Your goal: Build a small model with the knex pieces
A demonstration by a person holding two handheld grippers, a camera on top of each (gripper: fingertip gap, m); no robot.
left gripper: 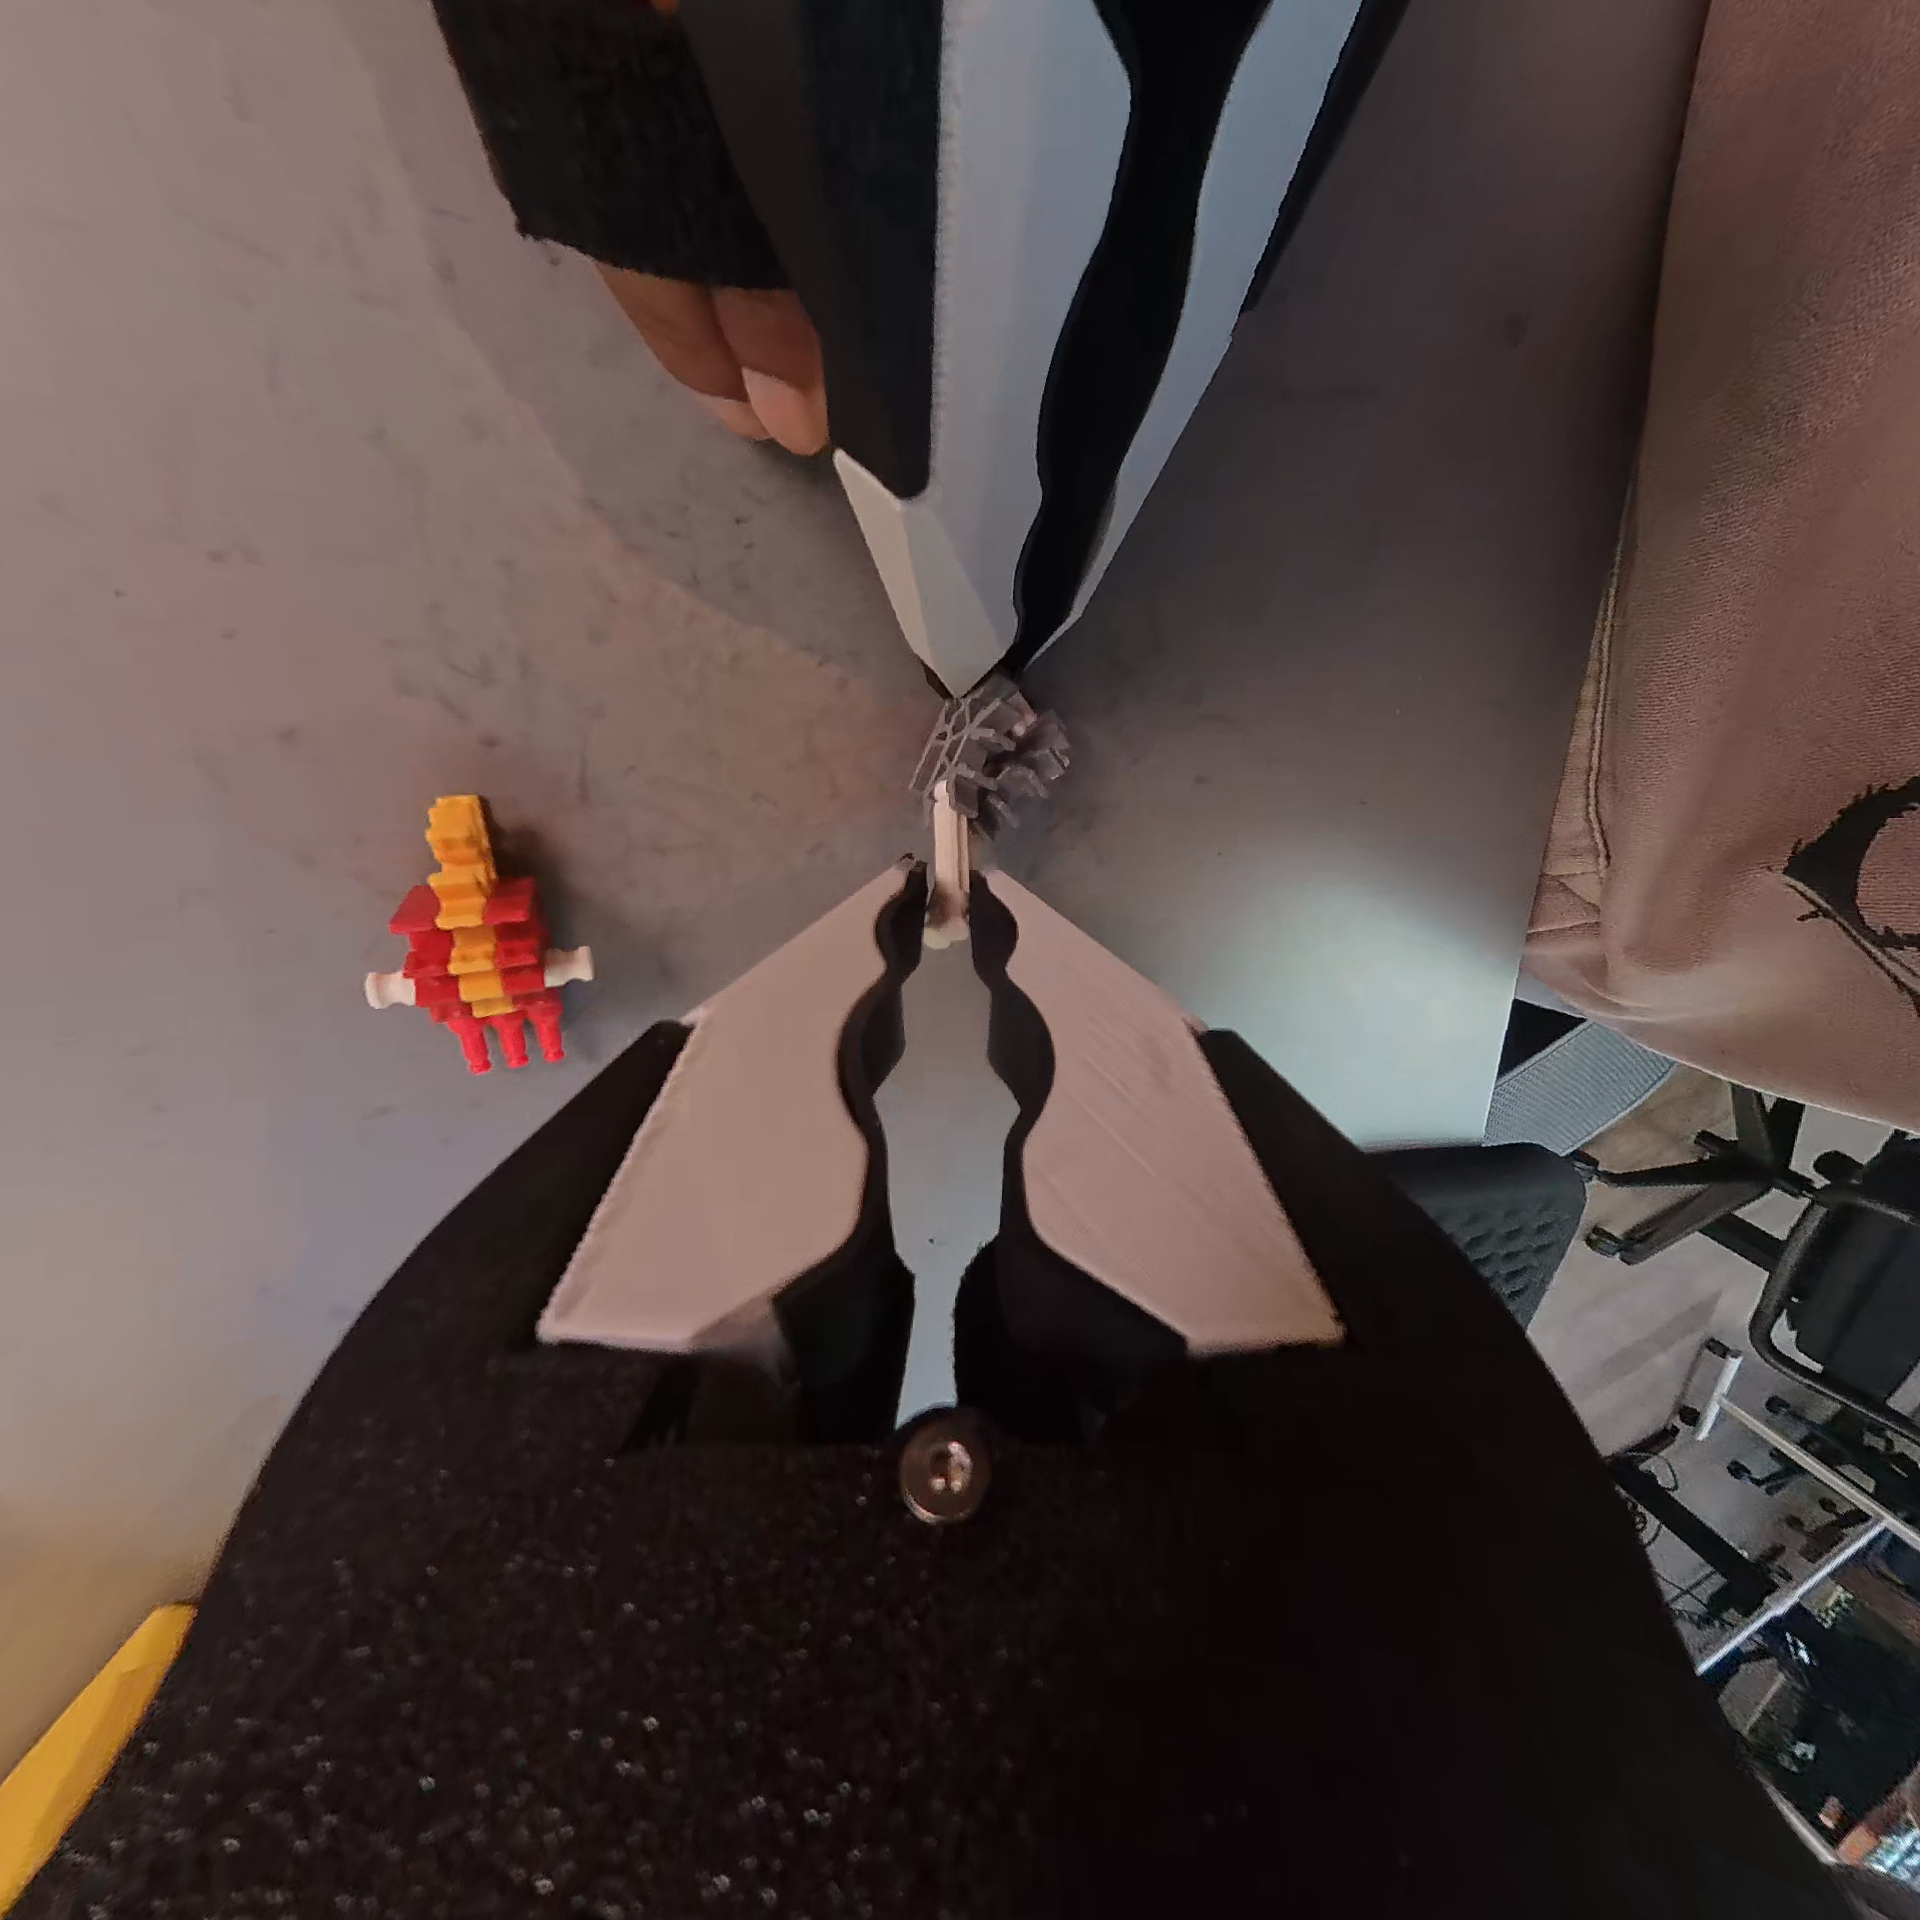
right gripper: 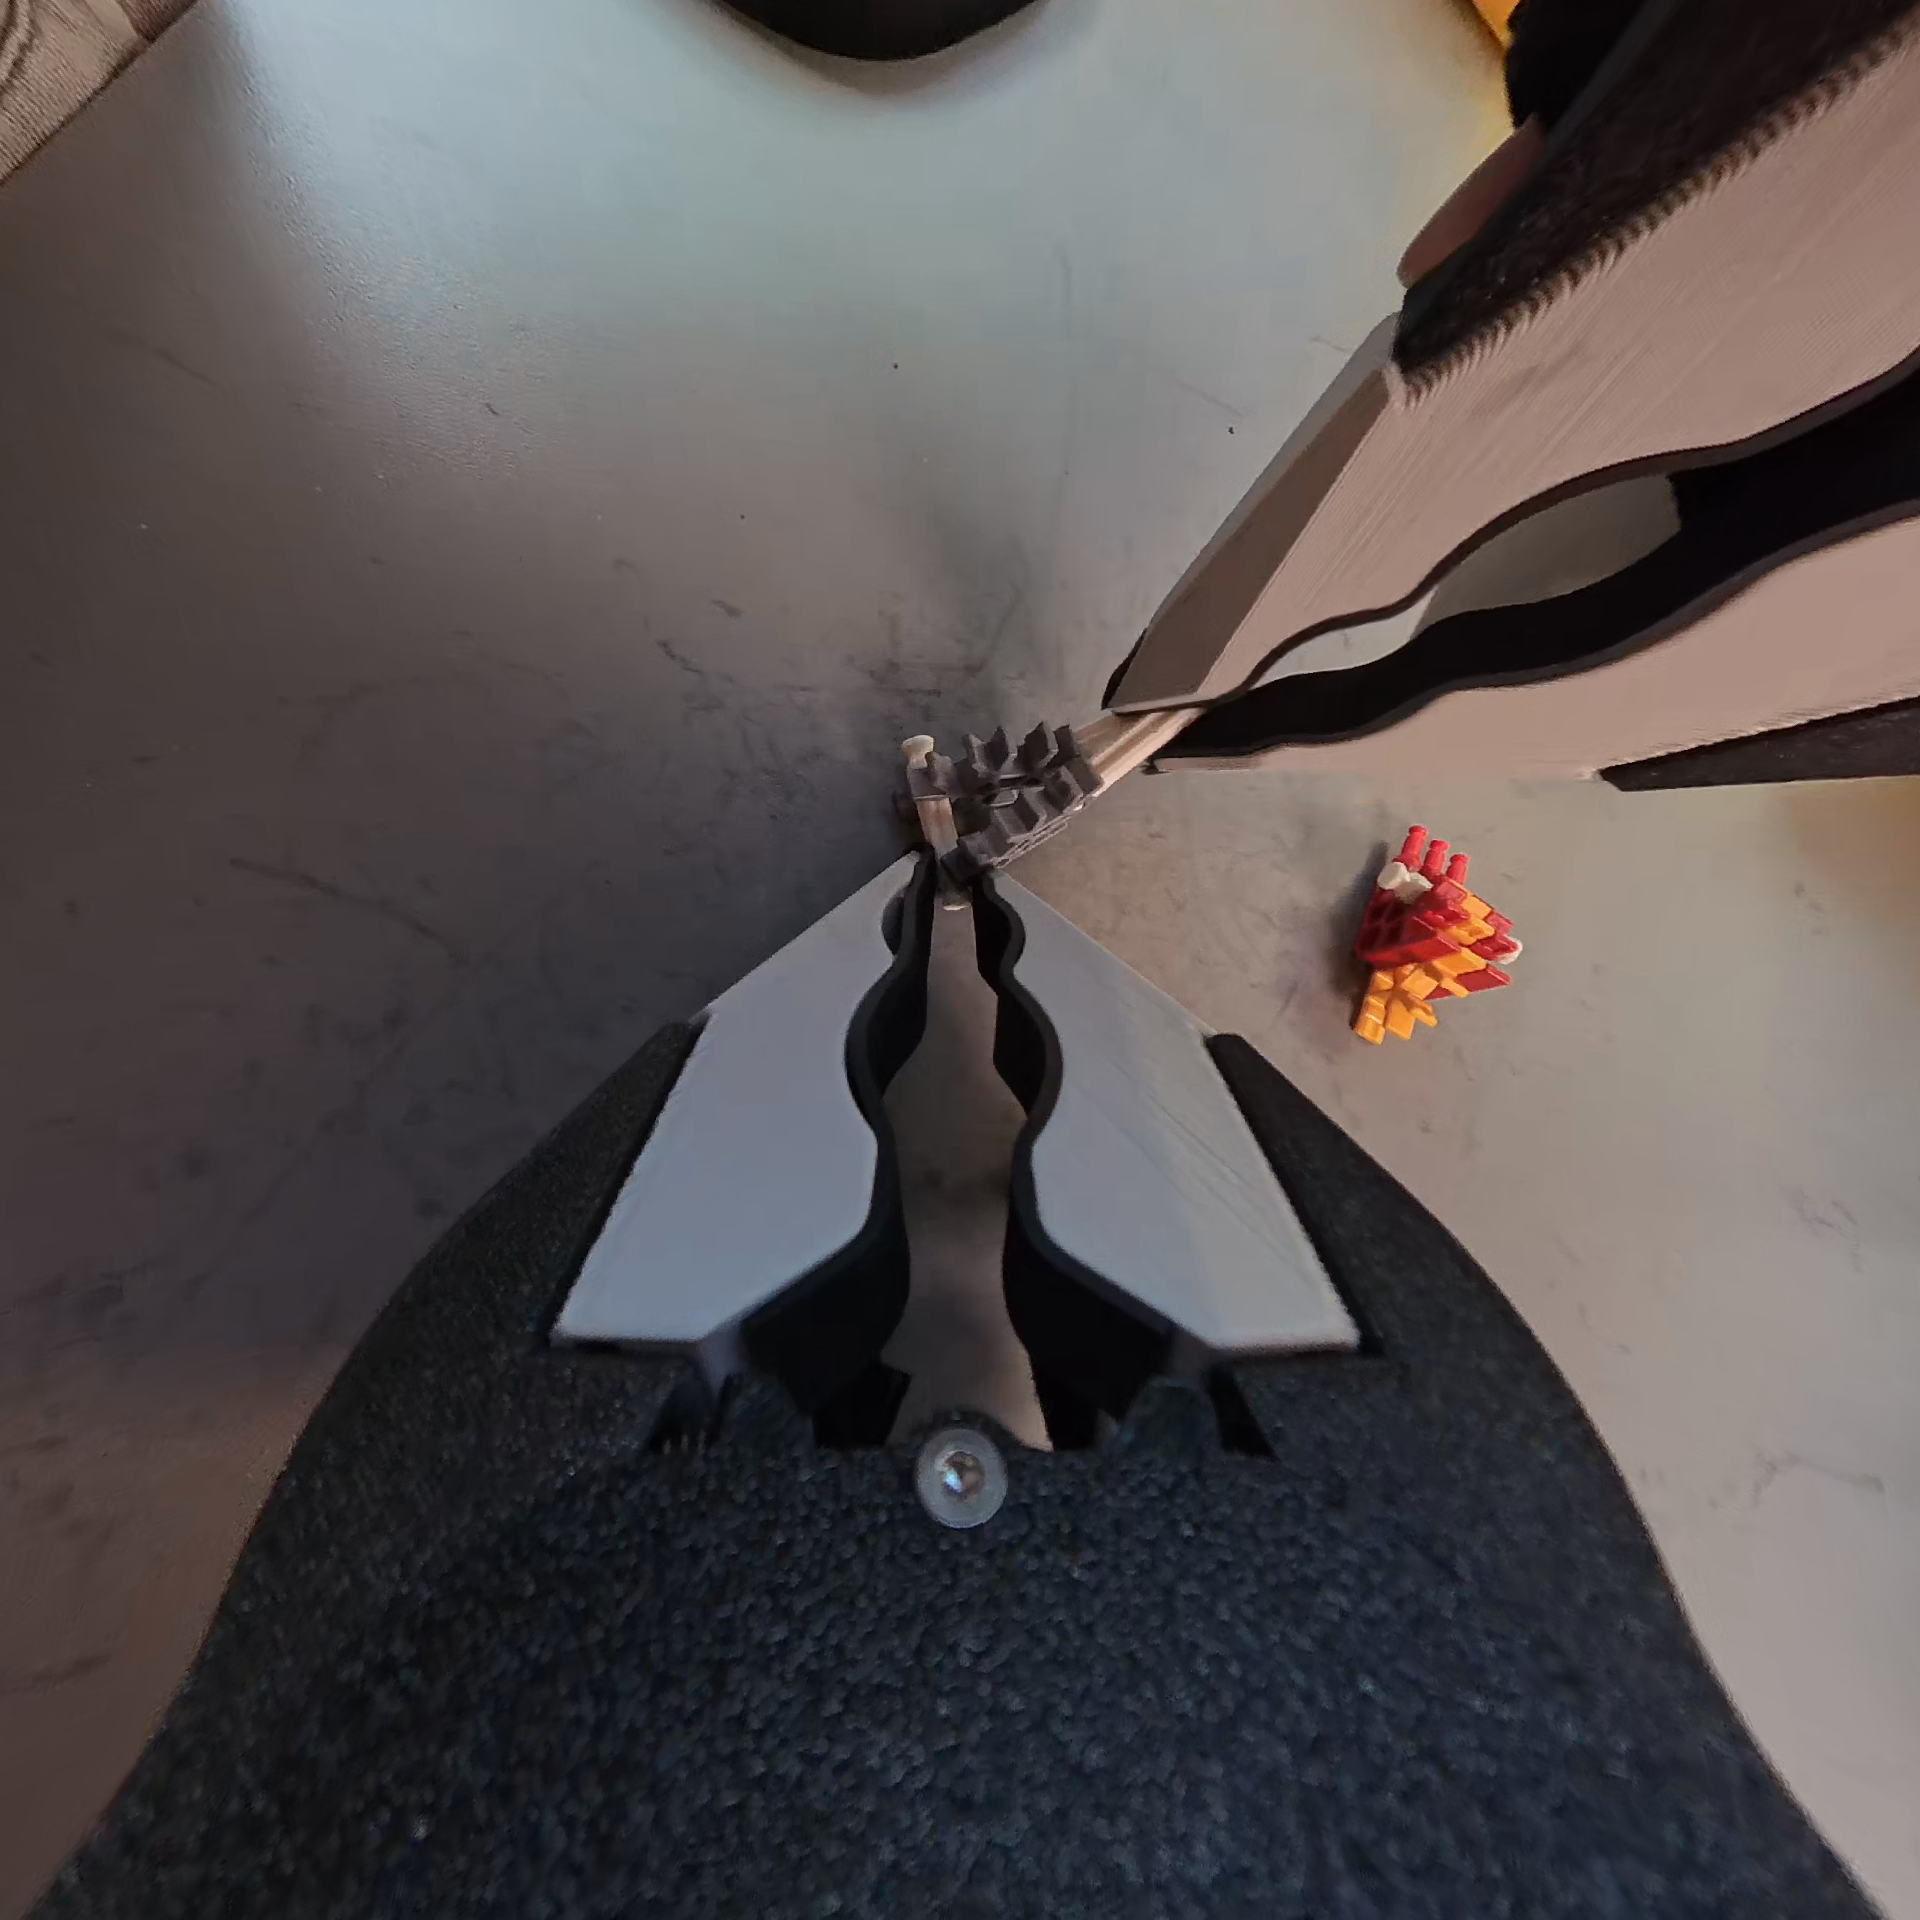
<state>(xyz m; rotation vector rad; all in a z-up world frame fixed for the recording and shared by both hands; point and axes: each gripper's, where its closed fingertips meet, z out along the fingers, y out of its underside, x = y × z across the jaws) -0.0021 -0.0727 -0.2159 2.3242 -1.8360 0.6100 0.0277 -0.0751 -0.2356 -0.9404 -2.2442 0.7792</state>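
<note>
A small grey toothed block piece (left gripper: 987, 764) (right gripper: 1008, 795) is held just above the grey table (left gripper: 260, 520) between both grippers. My left gripper (left gripper: 943, 883) is shut on a white peg (left gripper: 951, 857) that sticks out of the grey piece. It enters the right wrist view from the upper right (right gripper: 1138, 727), with that peg (right gripper: 1127, 743) in its tips. My right gripper (right gripper: 951, 871) is shut on the opposite side of the grey piece, beside a second white peg (right gripper: 928, 800). It reaches in from the top of the left wrist view (left gripper: 977, 675).
A red-and-orange block assembly (left gripper: 473, 935) (right gripper: 1429, 940) with white pegs lies on the table beside the grippers. A hand in a black sleeve (left gripper: 727, 343) holds the right gripper. Beige fabric (left gripper: 1766, 520) hangs at the table's edge, with office chairs (left gripper: 1818, 1247) on the floor beyond. One gripper's finger ends stand about 4 cm off the other's.
</note>
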